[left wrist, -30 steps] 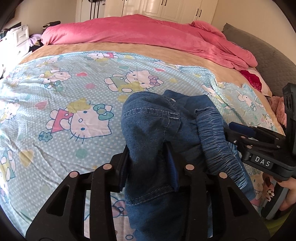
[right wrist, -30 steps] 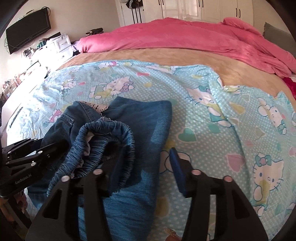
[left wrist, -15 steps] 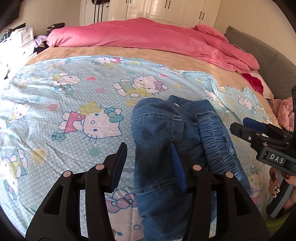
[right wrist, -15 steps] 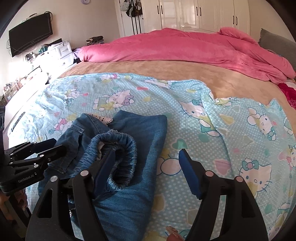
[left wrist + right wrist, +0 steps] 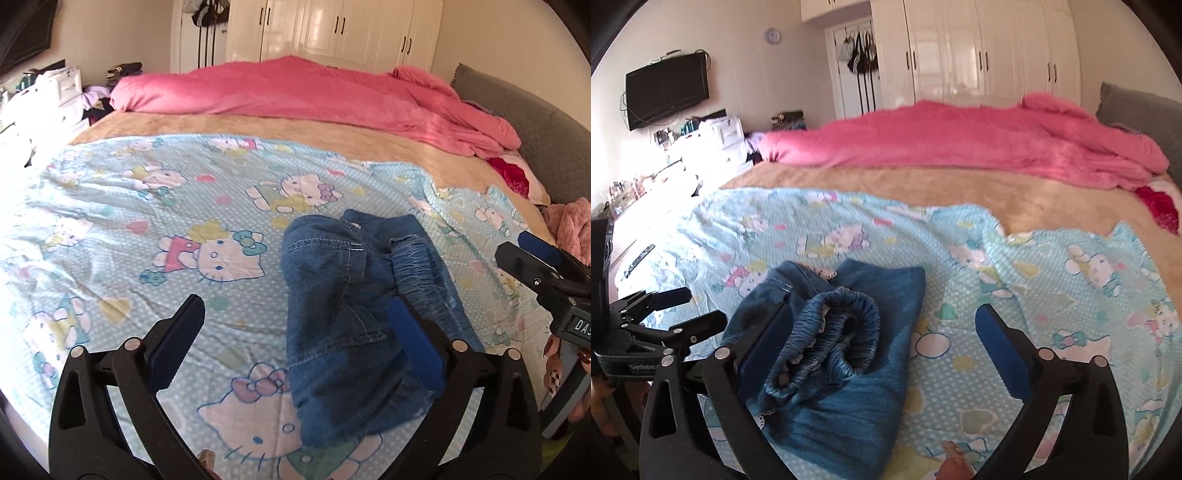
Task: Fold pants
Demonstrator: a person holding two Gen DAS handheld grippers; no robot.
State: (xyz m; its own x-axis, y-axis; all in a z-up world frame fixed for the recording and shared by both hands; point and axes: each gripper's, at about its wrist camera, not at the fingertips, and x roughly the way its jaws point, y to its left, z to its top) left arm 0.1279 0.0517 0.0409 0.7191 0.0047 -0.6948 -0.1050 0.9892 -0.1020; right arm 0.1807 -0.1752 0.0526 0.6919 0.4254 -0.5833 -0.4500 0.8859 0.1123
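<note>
Denim pants point(image 5: 343, 317) lie bunched on bed point(image 5: 155, 206); both claws, left point(image 5: 295, 336) and right point(image 5: 882, 343), just opened wide, empty. Fold seemingly unfinished; next: regrasp waistband point(image 5: 842, 325).

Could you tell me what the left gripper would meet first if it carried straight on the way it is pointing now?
Most likely the jeans: the open left gripper points down at their left edge on the sheet. Depth is unclear, so it might land on sheet just beside them.

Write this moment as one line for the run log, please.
left gripper: open, just opened | right gripper: open, just opened | jeans: released, folded bundle on cartoon-cat sheet
</note>
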